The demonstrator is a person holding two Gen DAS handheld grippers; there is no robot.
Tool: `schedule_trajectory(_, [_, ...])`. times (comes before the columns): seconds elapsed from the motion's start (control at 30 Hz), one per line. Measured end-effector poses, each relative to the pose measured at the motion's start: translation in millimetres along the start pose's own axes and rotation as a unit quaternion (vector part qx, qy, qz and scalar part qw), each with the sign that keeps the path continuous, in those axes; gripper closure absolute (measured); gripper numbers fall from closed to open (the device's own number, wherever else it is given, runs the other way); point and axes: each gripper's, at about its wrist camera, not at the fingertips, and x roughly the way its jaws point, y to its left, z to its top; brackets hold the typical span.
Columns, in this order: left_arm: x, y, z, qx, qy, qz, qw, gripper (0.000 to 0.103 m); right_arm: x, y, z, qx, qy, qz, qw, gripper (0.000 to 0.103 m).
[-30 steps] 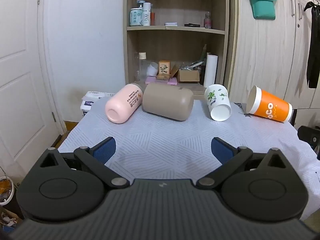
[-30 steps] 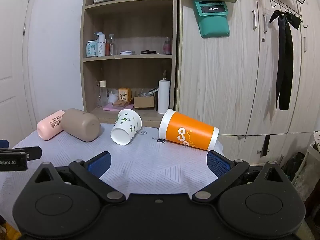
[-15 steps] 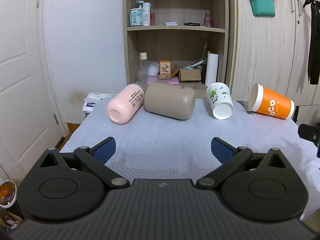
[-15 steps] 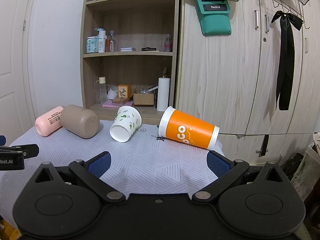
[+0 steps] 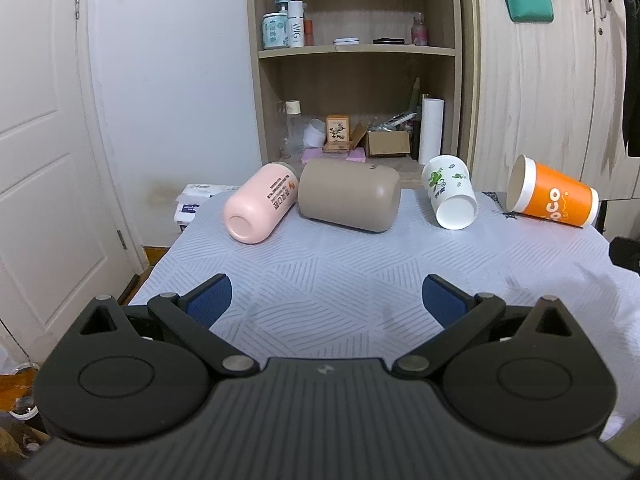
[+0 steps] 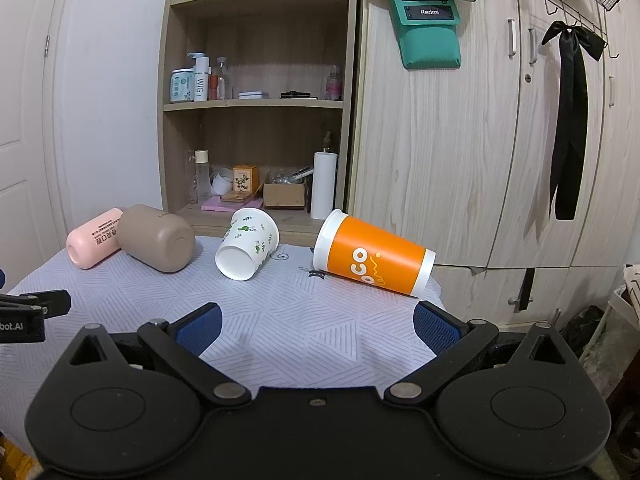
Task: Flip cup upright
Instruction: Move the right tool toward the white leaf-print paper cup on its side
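Observation:
Several cups lie on their sides along the far edge of the table: a pink cup [image 5: 260, 203] [image 6: 94, 237], a taupe cup [image 5: 349, 195] [image 6: 158, 238], a white leaf-print paper cup [image 5: 450, 191] [image 6: 247, 243] and an orange paper cup [image 5: 552, 197] [image 6: 374, 256]. My left gripper [image 5: 326, 300] is open and empty, near the table's front, well short of the cups. My right gripper [image 6: 316, 326] is open and empty, in front of the orange and white cups.
The table has a pale blue patterned cloth [image 5: 360, 272] [image 6: 304, 320]. Behind it stand a wooden shelf unit [image 5: 356, 80] with bottles and boxes and a wooden wardrobe [image 6: 480, 140]. A white door [image 5: 40, 160] is at the left. The left gripper's side shows in the right wrist view [image 6: 32, 312].
Both grippers have drawn back and risen a little, so the cups look smaller and farther. The cups have not moved. Both jaws stay open.

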Motion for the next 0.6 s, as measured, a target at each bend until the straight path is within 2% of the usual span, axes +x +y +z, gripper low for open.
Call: schedule_trajectory(0.6, [4.4, 6.2, -4.9, 0.004, 0.015, 0.017, 0.9997, 0.0, 2.5, 0.7, -1.1, -0.005, 0.008, -0.003, 1.0, 0.0])
